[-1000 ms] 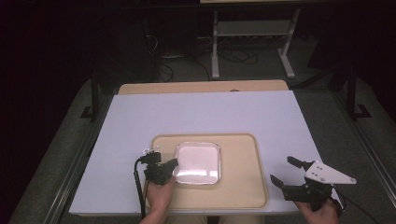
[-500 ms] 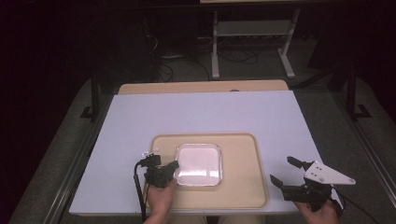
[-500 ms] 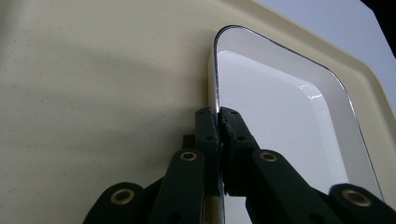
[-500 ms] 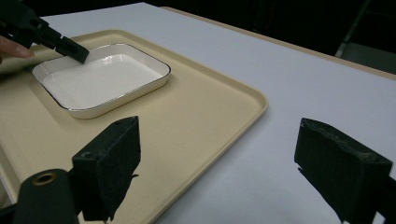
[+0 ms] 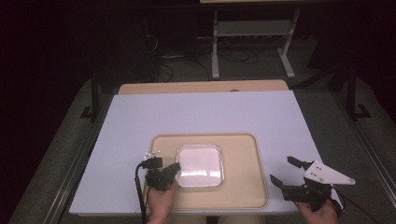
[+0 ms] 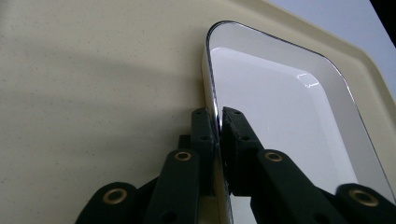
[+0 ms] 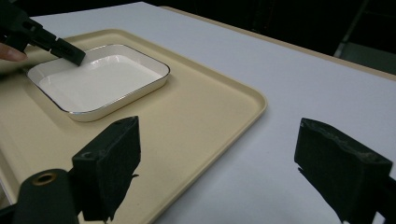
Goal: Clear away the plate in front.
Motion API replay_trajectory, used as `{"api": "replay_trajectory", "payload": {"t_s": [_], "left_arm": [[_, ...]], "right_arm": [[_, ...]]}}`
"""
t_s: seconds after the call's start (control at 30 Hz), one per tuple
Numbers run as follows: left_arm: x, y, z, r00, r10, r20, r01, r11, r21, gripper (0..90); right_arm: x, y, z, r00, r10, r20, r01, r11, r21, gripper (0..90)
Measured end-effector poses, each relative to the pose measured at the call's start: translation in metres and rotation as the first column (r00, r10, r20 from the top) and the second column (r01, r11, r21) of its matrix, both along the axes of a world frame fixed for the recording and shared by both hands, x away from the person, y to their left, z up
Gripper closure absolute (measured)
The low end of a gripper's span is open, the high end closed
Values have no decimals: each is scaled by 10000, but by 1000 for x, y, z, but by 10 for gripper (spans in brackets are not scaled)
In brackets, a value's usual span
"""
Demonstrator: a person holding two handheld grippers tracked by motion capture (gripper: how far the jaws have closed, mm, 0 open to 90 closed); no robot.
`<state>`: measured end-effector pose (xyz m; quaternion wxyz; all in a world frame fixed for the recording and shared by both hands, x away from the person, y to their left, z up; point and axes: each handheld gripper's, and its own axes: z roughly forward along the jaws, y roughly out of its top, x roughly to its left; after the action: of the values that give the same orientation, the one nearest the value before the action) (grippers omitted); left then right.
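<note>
A white square dish (image 5: pixel 200 164) with a thin metallic rim rests on a beige tray (image 5: pixel 243 186) near the table's front. My left gripper (image 5: pixel 175 168) is shut on the dish's left rim; in the left gripper view the dish (image 6: pixel 299 121) runs away from my left gripper (image 6: pixel 218 122), whose jaws pinch the rim from both sides. My right gripper (image 5: pixel 286 171) stands open off the tray's right edge, over the white table, with nothing between its jaws. The right gripper view has my right gripper (image 7: pixel 217 154) wide apart, the dish (image 7: pixel 98 81) and the left gripper (image 7: pixel 77 57) farther off.
The tray (image 7: pixel 205 102) lies on a white tabletop (image 5: pixel 201 116) with a wooden strip (image 5: pixel 201 87) along its far edge. A metal stand (image 5: pixel 252 32) and cables sit on the dark floor beyond the table.
</note>
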<state>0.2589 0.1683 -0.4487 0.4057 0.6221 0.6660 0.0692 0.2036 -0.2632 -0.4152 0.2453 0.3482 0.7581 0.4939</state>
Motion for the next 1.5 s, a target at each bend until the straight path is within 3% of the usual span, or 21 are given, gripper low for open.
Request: {"api": "replay_trajectory", "payload": {"t_s": [0.1,0.3,0.4,0.57,0.73,0.77,0.83,0.87,1.03,1.07,1.23,1.27,1.37,1.4,1.43,1.5], "left_arm": [[0,1,3,9997,-126,212,123,9999,121,713],[0,5,7,9960,-573,681,527,9963,679,669],[1,8,8,9948,-738,708,689,9952,692,645],[-2,14,14,9864,-1082,1241,993,9921,762,618],[-4,15,18,9719,-1633,1693,1450,9826,1158,635],[-6,15,20,9644,-1878,1862,1647,9773,1330,637],[-7,15,22,9571,-2070,2028,1813,9737,1383,638],[-7,15,22,9571,-2070,2028,1813,9737,1383,637],[-8,17,27,9405,-2478,2324,2126,9629,1662,633],[-8,17,27,9405,-2478,2324,2126,9629,1662,630],[-9,19,31,9247,-2772,2610,2350,9549,1815,624],[-9,19,31,9247,-2772,2610,2350,9549,1815,623],[-9,19,34,9121,-3007,2787,2488,9462,2069,617],[-9,19,34,9121,-3007,2787,2488,9462,2069,615],[-9,19,36,9024,-3138,2954,2554,9415,2200,613],[-10,20,39,8941,-3292,3038,2659,9358,2314,616]], "right_arm": [[0,1,0,10000,-10,-20,10,10000,-21,135],[1,0,0,10000,-69,-49,69,10000,-50,134],[1,0,0,9999,-114,-47,114,9999,-62,134],[1,0,0,9998,-204,-48,203,9997,-94,135],[0,0,-1,9995,-287,-90,286,9995,-135,135],[0,0,-1,9995,-302,-92,301,9994,-152,135],[-1,-1,0,9993,-363,-91,361,9992,-143,135],[-1,-1,0,9993,-363,-91,361,9992,-143,135],[-1,0,-1,9991,-397,-132,393,9988,-291,135],[-1,0,-1,9991,-409,-139,405,9987,-309,135],[-1,0,-1,9989,-445,-146,440,9985,-324,135],[-1,0,-1,9989,-445,-151,440,9985,-332,135],[-1,1,-2,9990,-425,-153,419,9984,-386,135],[-1,1,-2,9990,-427,-154,420,9984,-388,135],[-1,1,-2,9989,-442,-164,436,9983,-381,135],[0,1,-2,9989,-441,-160,434,9983,-388,135]]}}
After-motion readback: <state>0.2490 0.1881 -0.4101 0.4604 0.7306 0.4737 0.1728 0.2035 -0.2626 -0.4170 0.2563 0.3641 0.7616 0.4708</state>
